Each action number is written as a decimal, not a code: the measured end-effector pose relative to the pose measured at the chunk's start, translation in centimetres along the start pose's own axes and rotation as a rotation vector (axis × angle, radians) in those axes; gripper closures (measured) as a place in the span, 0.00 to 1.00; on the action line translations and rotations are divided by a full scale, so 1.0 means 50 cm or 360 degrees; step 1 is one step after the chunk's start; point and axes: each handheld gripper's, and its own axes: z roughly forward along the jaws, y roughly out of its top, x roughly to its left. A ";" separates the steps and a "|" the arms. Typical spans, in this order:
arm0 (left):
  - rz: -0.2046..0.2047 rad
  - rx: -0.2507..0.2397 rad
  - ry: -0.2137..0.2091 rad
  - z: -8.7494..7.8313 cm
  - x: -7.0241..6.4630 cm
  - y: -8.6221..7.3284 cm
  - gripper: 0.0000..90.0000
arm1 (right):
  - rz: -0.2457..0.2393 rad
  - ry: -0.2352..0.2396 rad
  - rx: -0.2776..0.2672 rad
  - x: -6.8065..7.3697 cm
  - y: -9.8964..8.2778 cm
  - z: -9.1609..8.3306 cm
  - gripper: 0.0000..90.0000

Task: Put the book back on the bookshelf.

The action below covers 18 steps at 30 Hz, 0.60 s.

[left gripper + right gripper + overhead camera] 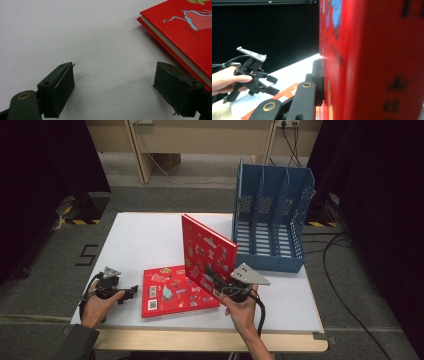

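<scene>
A red picture book [206, 251] stands tilted on its edge above the table, and my right gripper [212, 276] is shut on its lower near corner. In the right gripper view the book's cover [372, 62] is close up, with one black jaw pressed flat on it and my right gripper [324, 75] clamped over the edge; the far jaw is hidden. A second red book [175, 291] lies flat on the white table [140, 240]. My left gripper [131, 293] rests just left of that book, open, its jaws [113, 92] apart over bare table beside the book's corner [180, 30].
A blue file rack [270, 220] with upright dividers stands at the table's back right, its open slots facing the front. The left gripper [260, 80] and the hand holding it appear far off in the right gripper view. Dark curtains and cables surround the table.
</scene>
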 end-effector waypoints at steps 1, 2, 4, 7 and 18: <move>-0.0001 -0.0003 0.0004 0.000 0.001 0.000 0.17 | -0.0012 -0.0015 -0.0023 -0.003 0.009 -0.009 0.88; 0.0003 -0.0002 0.0007 -0.001 0.002 0.000 0.17 | -0.0021 -0.0028 -0.0022 -0.004 0.014 -0.016 0.88; 0.0003 -0.0005 0.0009 -0.001 0.003 0.000 0.17 | -0.0034 -0.0031 -0.0041 -0.006 0.019 -0.021 0.88; 0.0002 0.0000 0.0017 0.000 0.005 -0.001 0.17 | -0.0048 -0.0073 -0.0068 -0.011 0.038 -0.048 0.88; 0.0001 0.0008 0.0011 0.000 0.004 -0.001 0.17 | -0.0112 -0.0252 -0.0161 -0.045 0.087 -0.148 0.88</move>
